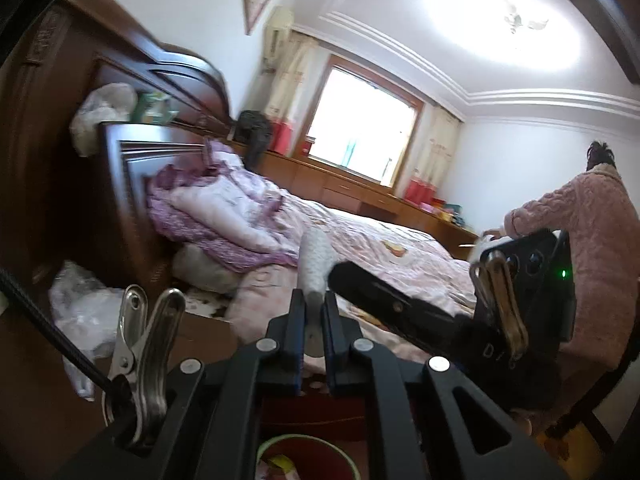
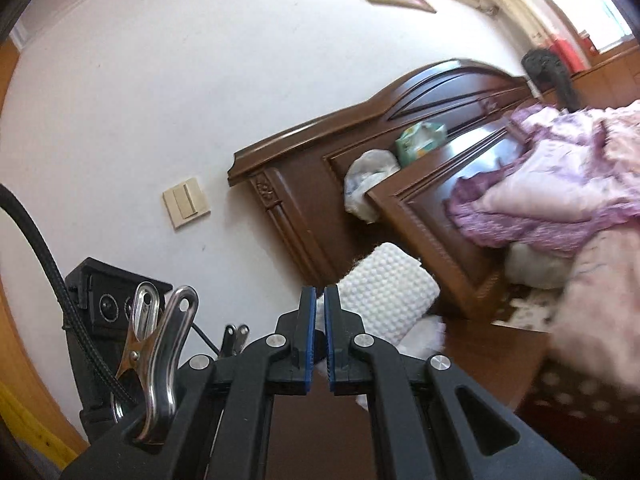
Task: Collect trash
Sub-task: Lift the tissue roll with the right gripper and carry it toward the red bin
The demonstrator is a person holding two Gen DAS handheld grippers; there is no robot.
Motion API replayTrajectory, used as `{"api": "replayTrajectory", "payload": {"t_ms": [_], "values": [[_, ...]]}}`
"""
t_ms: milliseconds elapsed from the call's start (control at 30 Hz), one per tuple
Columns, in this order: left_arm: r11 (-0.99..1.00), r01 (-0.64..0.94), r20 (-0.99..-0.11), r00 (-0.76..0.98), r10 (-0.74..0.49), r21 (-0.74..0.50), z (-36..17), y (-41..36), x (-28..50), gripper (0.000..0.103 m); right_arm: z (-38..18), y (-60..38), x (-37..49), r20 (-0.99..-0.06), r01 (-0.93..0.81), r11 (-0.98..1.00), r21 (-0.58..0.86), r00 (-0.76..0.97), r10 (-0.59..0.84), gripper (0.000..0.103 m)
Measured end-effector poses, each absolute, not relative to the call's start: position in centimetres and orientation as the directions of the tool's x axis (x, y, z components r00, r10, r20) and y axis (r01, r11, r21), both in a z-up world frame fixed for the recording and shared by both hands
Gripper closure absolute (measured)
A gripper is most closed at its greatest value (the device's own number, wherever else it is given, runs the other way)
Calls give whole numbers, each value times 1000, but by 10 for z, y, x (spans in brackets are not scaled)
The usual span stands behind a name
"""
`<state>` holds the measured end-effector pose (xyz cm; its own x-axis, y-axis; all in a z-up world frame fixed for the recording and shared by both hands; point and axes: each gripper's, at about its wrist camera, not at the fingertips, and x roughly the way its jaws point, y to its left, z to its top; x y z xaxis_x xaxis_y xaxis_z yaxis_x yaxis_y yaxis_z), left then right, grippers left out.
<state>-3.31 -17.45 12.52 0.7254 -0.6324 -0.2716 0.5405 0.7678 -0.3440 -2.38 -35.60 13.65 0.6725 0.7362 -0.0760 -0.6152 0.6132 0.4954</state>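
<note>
My left gripper (image 1: 314, 300) is shut on a white dimpled paper towel (image 1: 314, 258) that sticks up between its blue-padded fingers. Below it, at the bottom edge, is the rim of a red trash bin (image 1: 298, 440) with scraps inside. My right gripper (image 2: 319, 294) is shut on the same white dimpled towel (image 2: 386, 292), which spreads out to the right beyond its tips. The right gripper's black body (image 1: 404, 312) also shows in the left wrist view, reaching in from the right.
A dark wooden headboard (image 2: 360, 120) and nightstand (image 2: 432, 216) stand by the bed with its pink and purple quilts (image 1: 224, 208). White plastic bags (image 1: 84, 312) lie at the left. A person in a pink robe (image 1: 580, 240) stands at the right.
</note>
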Motion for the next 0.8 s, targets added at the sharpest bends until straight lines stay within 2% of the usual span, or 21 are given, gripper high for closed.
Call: {"api": "replayTrajectory", "payload": {"t_ms": [133, 333, 567, 800], "values": [[718, 595, -277, 667, -692, -361, 128, -199, -37, 95, 135, -388, -53, -102, -568, 671, 477, 722, 684, 97], [687, 649, -337, 599, -726, -327, 113, -247, -50, 95, 129, -426, -87, -154, -497, 753, 431, 782, 603, 98], [666, 650, -456, 499, -737, -365, 69, -294, -54, 95, 102, -482, -111, -140, -419, 757, 501, 824, 549, 98], [685, 598, -551, 433, -714, -417, 13, -324, -54, 95, 29, -518, -102, -238, -282, 723, 631, 816, 526, 98]]}}
